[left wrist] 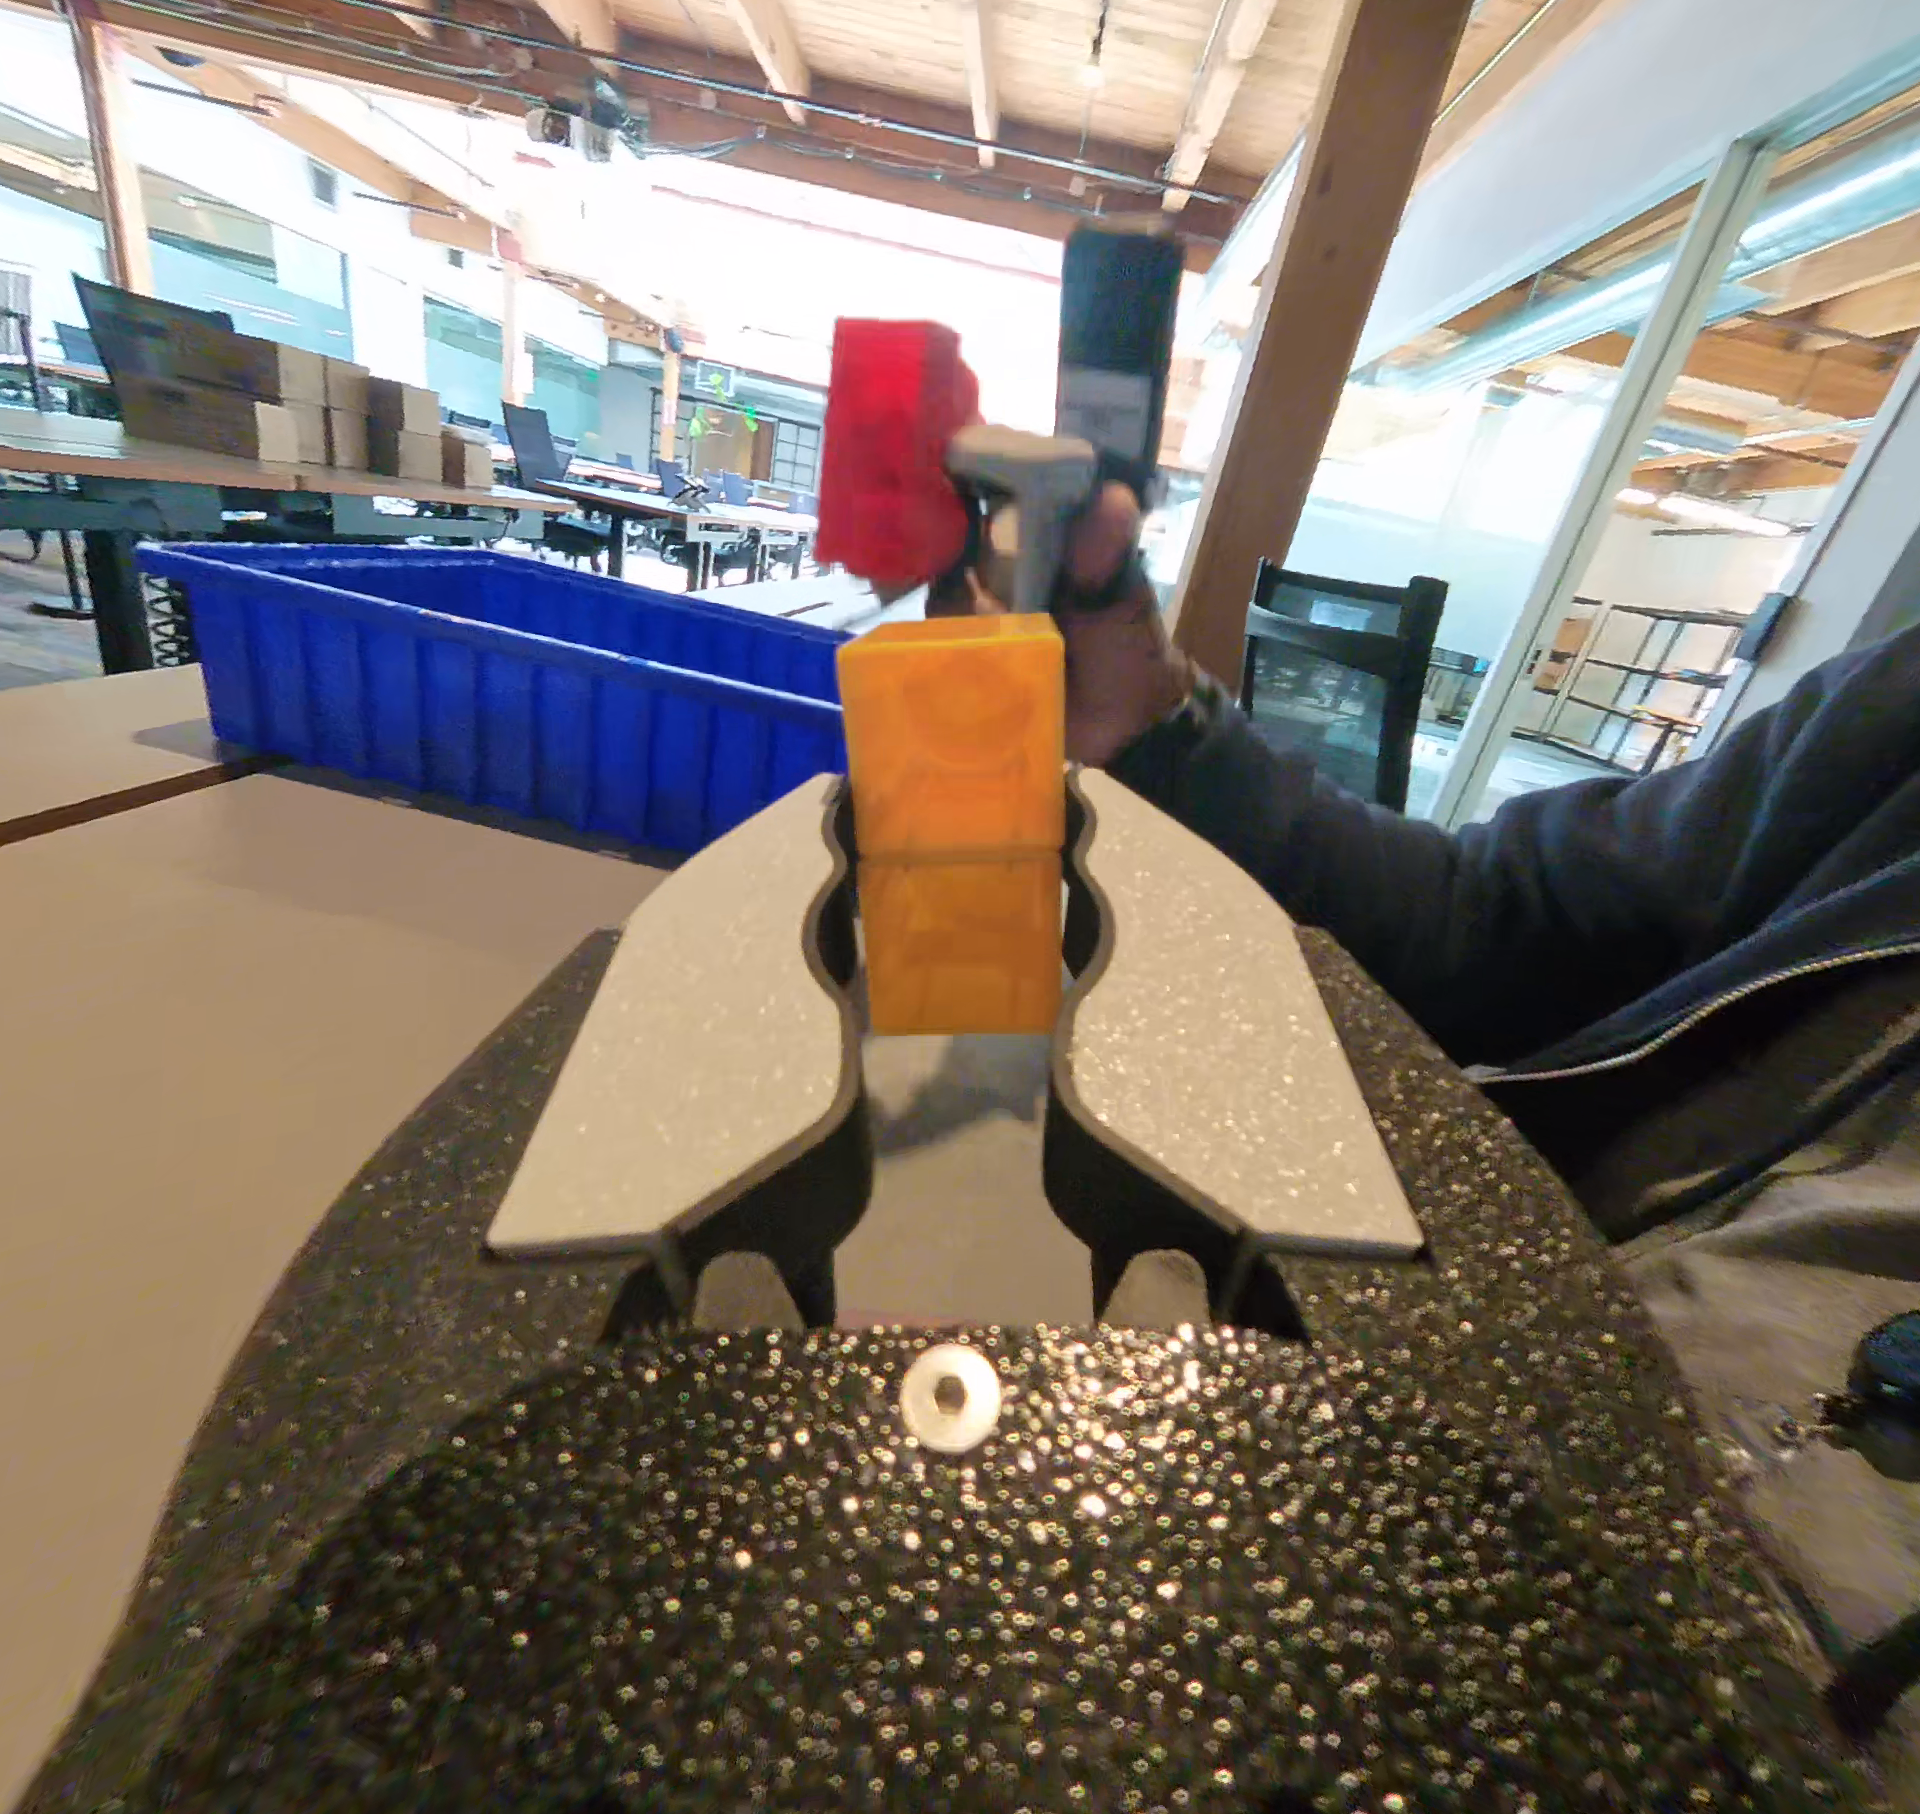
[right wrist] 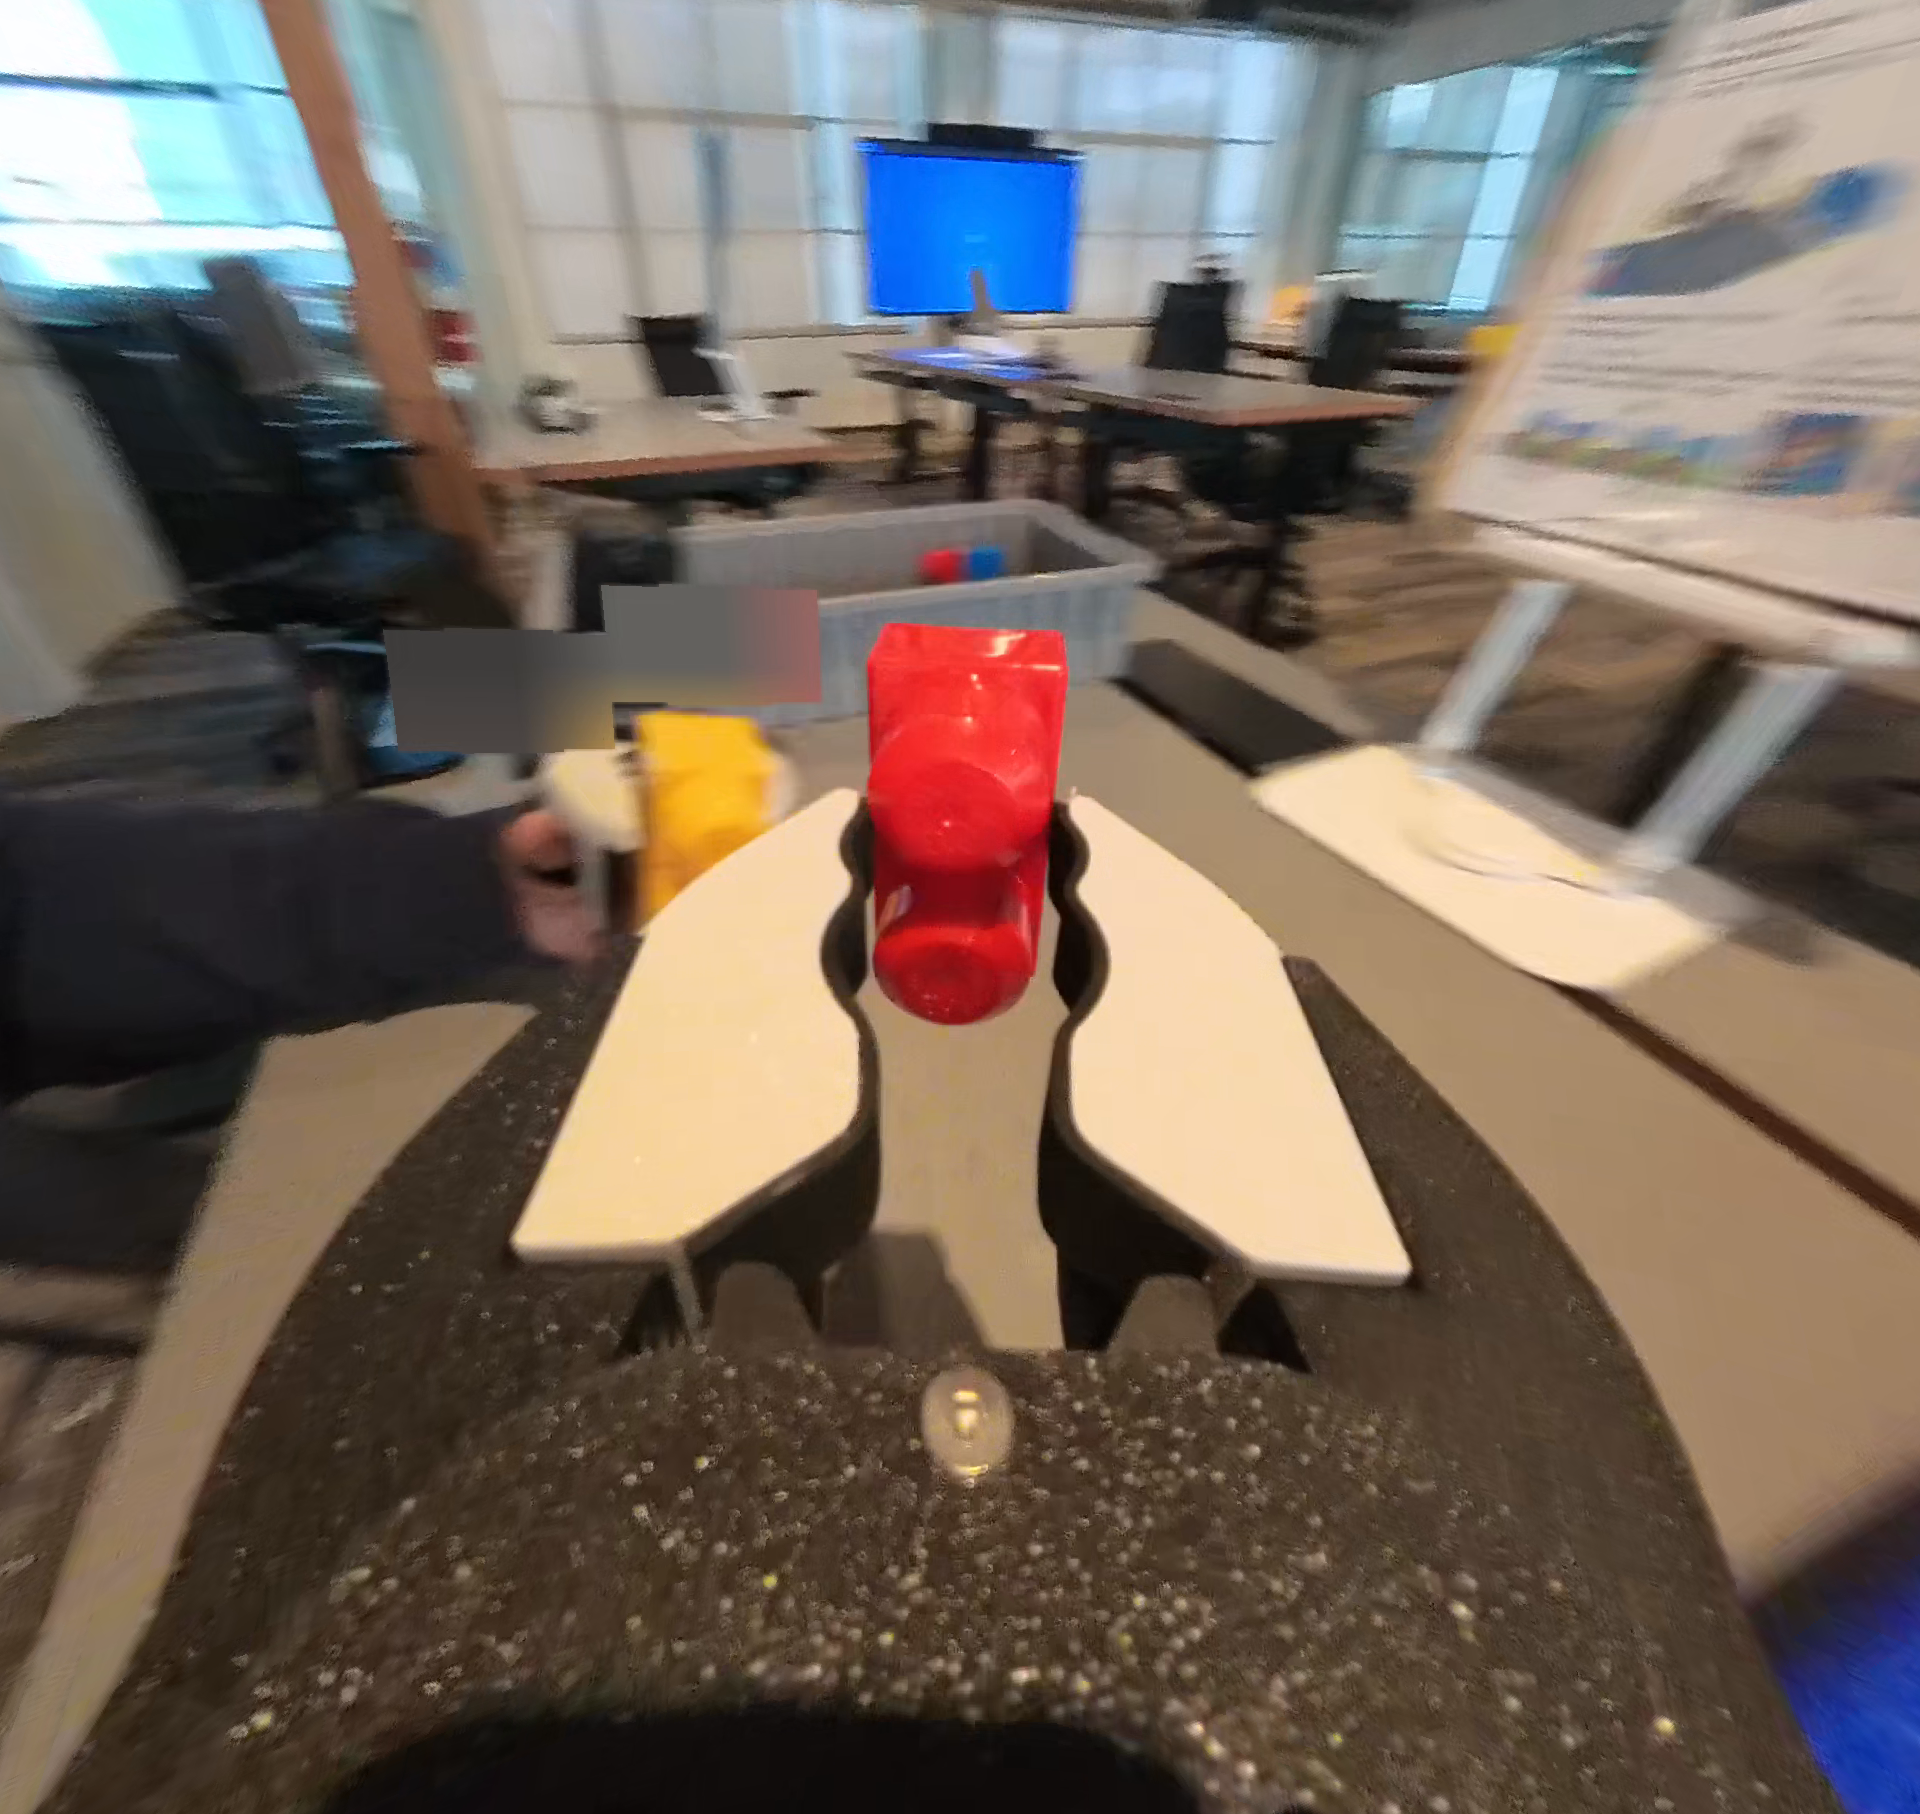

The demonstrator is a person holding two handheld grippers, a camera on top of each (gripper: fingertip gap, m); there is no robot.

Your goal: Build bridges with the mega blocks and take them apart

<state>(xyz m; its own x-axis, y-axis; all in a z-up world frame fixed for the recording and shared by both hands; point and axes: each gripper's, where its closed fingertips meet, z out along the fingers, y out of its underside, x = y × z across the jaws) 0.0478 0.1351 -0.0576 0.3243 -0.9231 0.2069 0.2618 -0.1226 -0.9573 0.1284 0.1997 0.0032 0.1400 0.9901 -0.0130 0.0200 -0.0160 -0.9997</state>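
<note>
My left gripper (left wrist: 958,829) is shut on a stack of two orange blocks (left wrist: 954,756) and holds it upright above the grey table (left wrist: 312,985). My right gripper (right wrist: 956,829) is shut on a red block (right wrist: 961,808) with its studs facing the camera. In the left wrist view the red block (left wrist: 894,455) is blurred, held up in the air behind and above the orange stack by the other gripper (left wrist: 1023,497). In the right wrist view the orange stack (right wrist: 701,808) shows to the left, held by the other gripper.
A blue bin (left wrist: 499,694) stands on the table behind the left gripper. A grey bin (right wrist: 935,569) with red and blue blocks sits at the far table edge. A poster board on a stand (right wrist: 1704,310) stands at right. A dark sleeve (left wrist: 1558,912) reaches in. My right fingertips sit around 12 cm from my left ones.
</note>
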